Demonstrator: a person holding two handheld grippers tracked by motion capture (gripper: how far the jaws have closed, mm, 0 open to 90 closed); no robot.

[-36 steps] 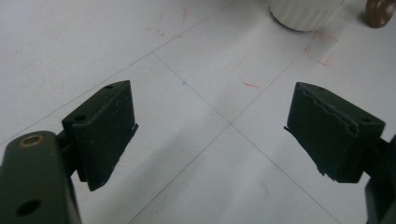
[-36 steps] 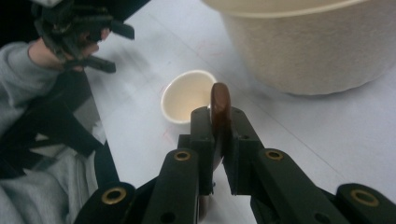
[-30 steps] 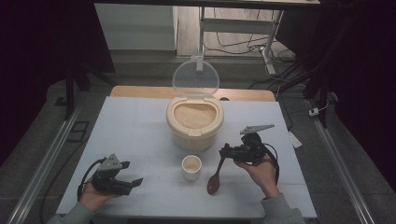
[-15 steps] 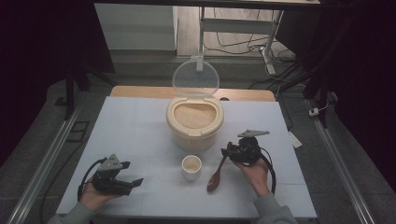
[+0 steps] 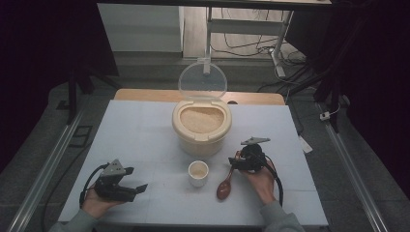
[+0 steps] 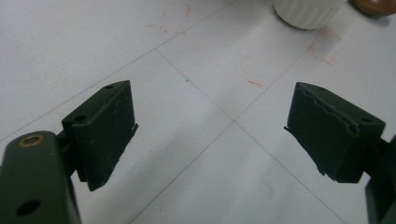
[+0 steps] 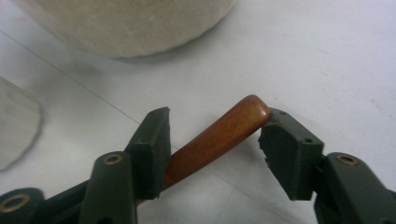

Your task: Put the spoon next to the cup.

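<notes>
A brown wooden spoon point(image 5: 223, 189) lies on the white table point(image 5: 140, 130), bowl toward me, just right of a small white cup point(image 5: 198, 173). Its handle point(image 7: 201, 144) runs slantwise between the jaws of my right gripper point(image 5: 235, 162). Those jaws have just been opening and stand apart; the handle's end rests against the right jaw's tip without being pinched. My left gripper point(image 5: 136, 180) sits low at the table's front left, open, with bare table between its pads point(image 6: 105, 130). In the left gripper view the cup point(image 6: 308, 11) is far off at the top.
A cream rice container point(image 5: 201, 126) with its clear lid point(image 5: 202, 79) raised stands at mid-table behind the cup; its wall point(image 7: 126, 23) is close ahead of the right gripper. The cup's side point(image 7: 16, 126) is at that view's left. Dark floor and rails flank the table.
My right hand has come down and the spoon, earlier held tilted with its bowl low, now lies on the table. The right jaws have spread apart. The left hand has kept still.
</notes>
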